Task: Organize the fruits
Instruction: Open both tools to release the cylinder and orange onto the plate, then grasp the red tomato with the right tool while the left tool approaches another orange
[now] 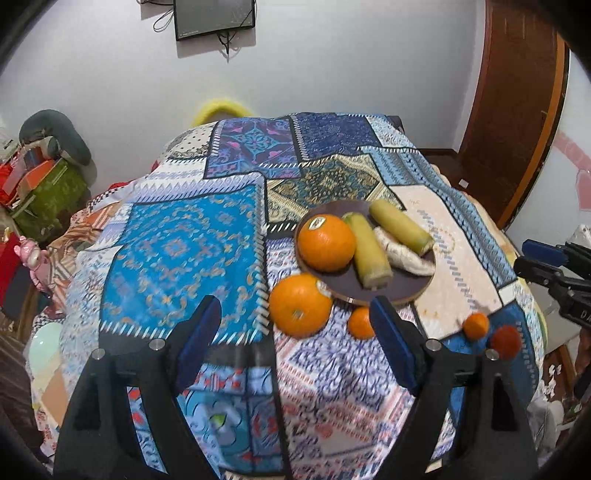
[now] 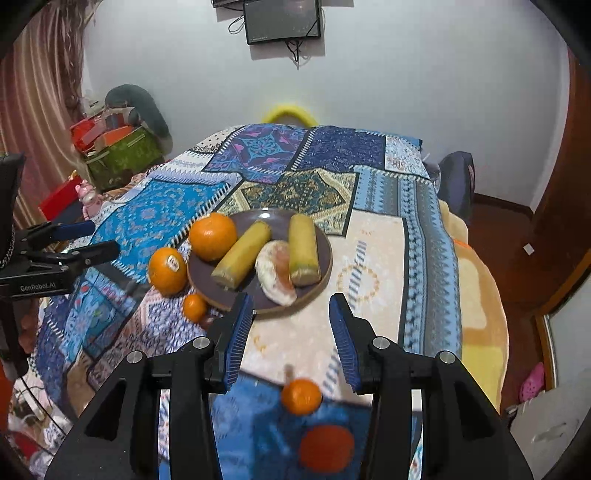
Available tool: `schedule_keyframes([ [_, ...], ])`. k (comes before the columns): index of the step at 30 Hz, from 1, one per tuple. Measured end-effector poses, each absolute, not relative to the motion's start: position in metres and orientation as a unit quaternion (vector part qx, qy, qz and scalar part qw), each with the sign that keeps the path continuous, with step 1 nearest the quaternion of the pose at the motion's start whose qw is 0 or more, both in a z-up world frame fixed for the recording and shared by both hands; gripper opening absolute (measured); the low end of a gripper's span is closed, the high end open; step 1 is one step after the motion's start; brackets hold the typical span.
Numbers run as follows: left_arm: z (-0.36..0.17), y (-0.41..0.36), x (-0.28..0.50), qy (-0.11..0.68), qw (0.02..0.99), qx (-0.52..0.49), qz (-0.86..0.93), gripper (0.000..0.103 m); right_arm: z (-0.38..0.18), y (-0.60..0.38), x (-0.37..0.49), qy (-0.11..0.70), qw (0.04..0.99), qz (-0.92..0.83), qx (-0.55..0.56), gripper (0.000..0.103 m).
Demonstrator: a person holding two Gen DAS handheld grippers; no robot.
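A dark round plate [image 1: 343, 284] [image 2: 322, 254] on the patchwork cloth holds a large orange [image 1: 325, 242] [image 2: 213, 236], two yellow-green cobs [image 1: 369, 251] [image 2: 303, 249] and a pale peeled piece [image 1: 404, 256] [image 2: 277, 275]. A second large orange [image 1: 300, 304] [image 2: 167, 271] sits on the cloth against the plate's near-left rim, a small tangerine [image 1: 359, 324] [image 2: 194, 307] beside it. Another small tangerine [image 1: 475, 325] [image 2: 301, 397] and a redder one [image 1: 505, 341] [image 2: 327, 448] lie nearer the front edge. My left gripper [image 1: 295, 308] hovers open and empty, as does my right gripper [image 2: 291, 301], over the tangerine.
The cloth-covered table [image 1: 184, 251] drops off at its right and front edges. Stacked boxes [image 1: 48, 188] and a pink toy [image 1: 33, 258] stand at the left. A wooden door [image 1: 517, 110] is at the right, and a screen [image 1: 214, 16] hangs on the back wall.
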State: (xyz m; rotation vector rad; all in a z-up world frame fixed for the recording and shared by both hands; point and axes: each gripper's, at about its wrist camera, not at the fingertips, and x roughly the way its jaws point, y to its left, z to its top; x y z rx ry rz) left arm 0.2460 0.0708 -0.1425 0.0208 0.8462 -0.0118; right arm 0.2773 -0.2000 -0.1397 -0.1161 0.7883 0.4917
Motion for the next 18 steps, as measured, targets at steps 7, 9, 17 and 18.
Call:
schedule_keyframes([
  [7,-0.160,0.079,0.229,0.431,0.902,-0.007,-0.010,0.083,-0.155,-0.220,0.260,0.401,0.887,0.227,-0.028,0.040],
  [9,-0.166,0.079,0.226,0.437,0.899,-0.010,-0.012,0.083,-0.164,-0.228,0.257,0.412,0.885,0.218,-0.023,0.040],
  [17,-0.184,0.073,0.203,0.447,0.894,-0.004,-0.014,0.083,-0.194,-0.251,0.244,0.460,0.866,0.195,-0.011,0.040],
  [18,-0.186,0.072,0.202,0.449,0.894,0.001,-0.013,0.083,-0.199,-0.253,0.243,0.468,0.862,0.194,-0.008,0.040],
])
